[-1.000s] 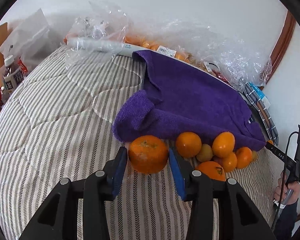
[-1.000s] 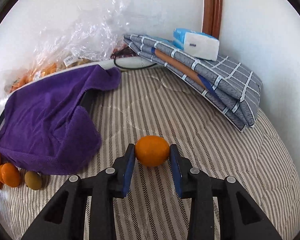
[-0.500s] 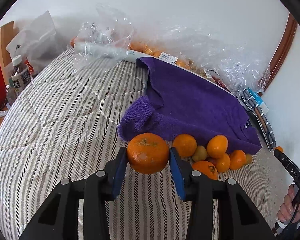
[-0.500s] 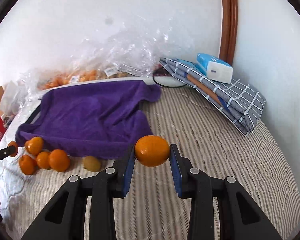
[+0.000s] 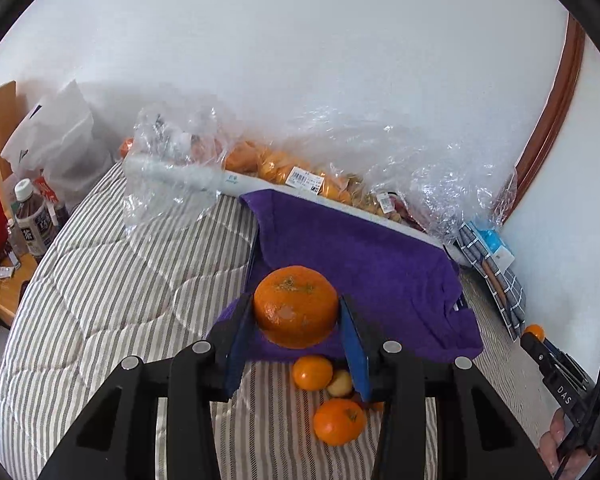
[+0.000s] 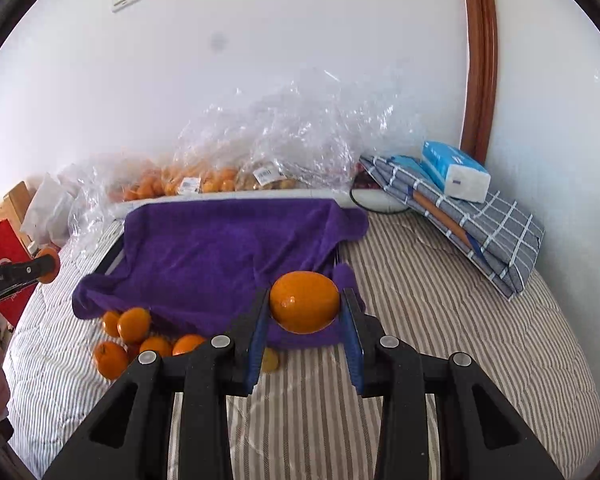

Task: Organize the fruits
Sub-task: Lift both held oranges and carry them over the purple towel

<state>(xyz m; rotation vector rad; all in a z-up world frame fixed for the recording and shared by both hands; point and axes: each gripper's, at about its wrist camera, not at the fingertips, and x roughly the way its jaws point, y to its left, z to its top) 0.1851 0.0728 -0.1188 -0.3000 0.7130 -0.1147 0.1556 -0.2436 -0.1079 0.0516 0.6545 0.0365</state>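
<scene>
My left gripper point(image 5: 296, 320) is shut on a large rough-skinned orange point(image 5: 296, 306) and holds it in the air above the purple towel's point(image 5: 360, 264) near edge. My right gripper point(image 6: 305, 314) is shut on a smooth small orange point(image 6: 304, 302), also lifted over the purple towel point(image 6: 228, 248). Several loose oranges point(image 6: 134, 324) and a yellow-green fruit point(image 5: 340, 383) lie on the striped bed at the towel's front edge; one orange point(image 5: 339, 421) lies nearest in the left wrist view.
Clear plastic bags of oranges point(image 6: 204, 180) lie along the wall behind the towel. A folded checked cloth with a tissue pack point(image 6: 456, 170) sits at the right corner. Bottles point(image 5: 32, 220) and a red box point(image 6: 4, 264) stand left of the bed.
Both grippers have risen with their oranges, well above the bed. The loose fruit pile now sits lower in both views.
</scene>
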